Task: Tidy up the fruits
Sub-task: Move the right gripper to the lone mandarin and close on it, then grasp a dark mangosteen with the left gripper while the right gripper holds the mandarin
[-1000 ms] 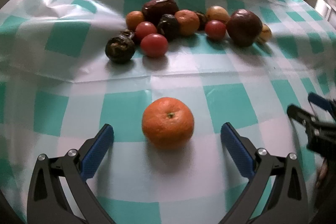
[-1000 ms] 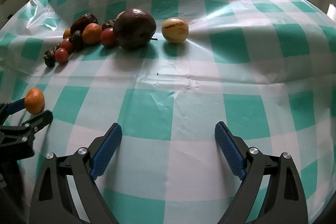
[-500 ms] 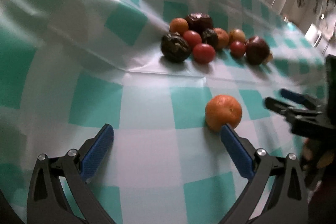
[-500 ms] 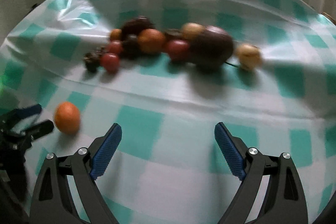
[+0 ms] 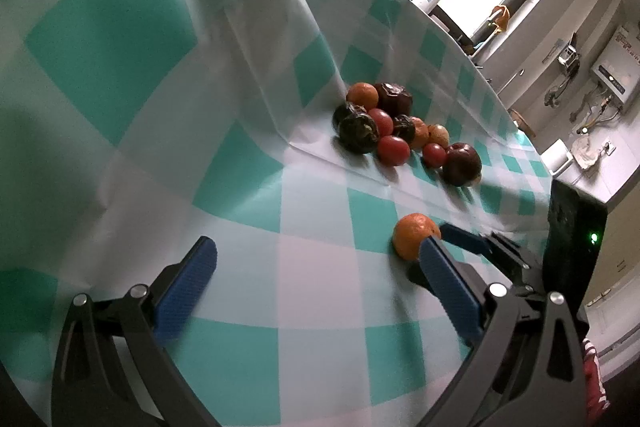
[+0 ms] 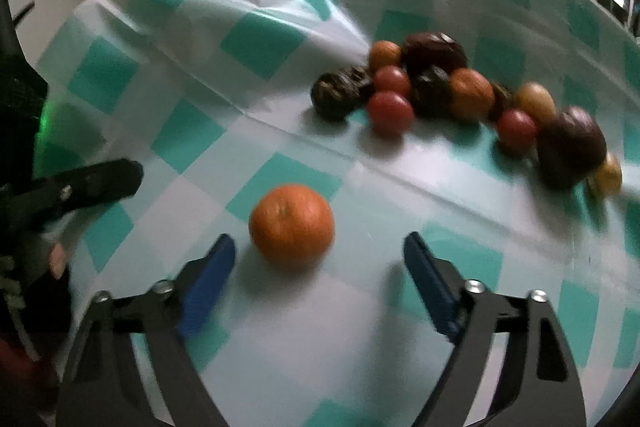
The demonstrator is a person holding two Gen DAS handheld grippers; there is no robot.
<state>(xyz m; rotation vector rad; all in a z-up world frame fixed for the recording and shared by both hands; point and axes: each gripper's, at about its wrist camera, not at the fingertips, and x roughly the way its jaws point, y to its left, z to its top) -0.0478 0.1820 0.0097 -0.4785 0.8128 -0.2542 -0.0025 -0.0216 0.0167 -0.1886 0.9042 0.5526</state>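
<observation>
- Here, one tangerine (image 6: 291,223): it sits alone on the checked cloth (image 6: 256,43), well apart from the fruit pile (image 6: 440,87), between the fingertips of the right gripper (image 6: 316,259) but nearer the left-hand pad.
- Handling, as judged: firm, round, light, with a slightly yielding peel; likely to roll if nudged on one side only. Best taken across its widest middle, pads on opposite flanks, with modest pressure to spare the skin.
- Right gripper: its jaws have just been closing, with the tangerine between them; a gap shows on both sides, so nothing is grasped yet.
- Left gripper (image 5: 316,279): jaws spread wide and empty; the tangerine lies just beyond its right fingertip in the left wrist view, outside the span.
- Fruit pile: small red tomatoes, dark wrinkled fruits, further orange ones and a yellowish one, bunched and touching, on the far side of a crease in the cloth.
- Cloth: glossy plastic, probably slippery; a raised fold stands behind the pile at the left and could catch a sweeping arm.
- Desk (image 5: 320,307): open checked surface around the tangerine on all near sides; its far edge curves away toward a window, well apart from the fruit.
- Crowding: the two grippers sit close together beside the tangerine, so a collision is the main risk.
</observation>
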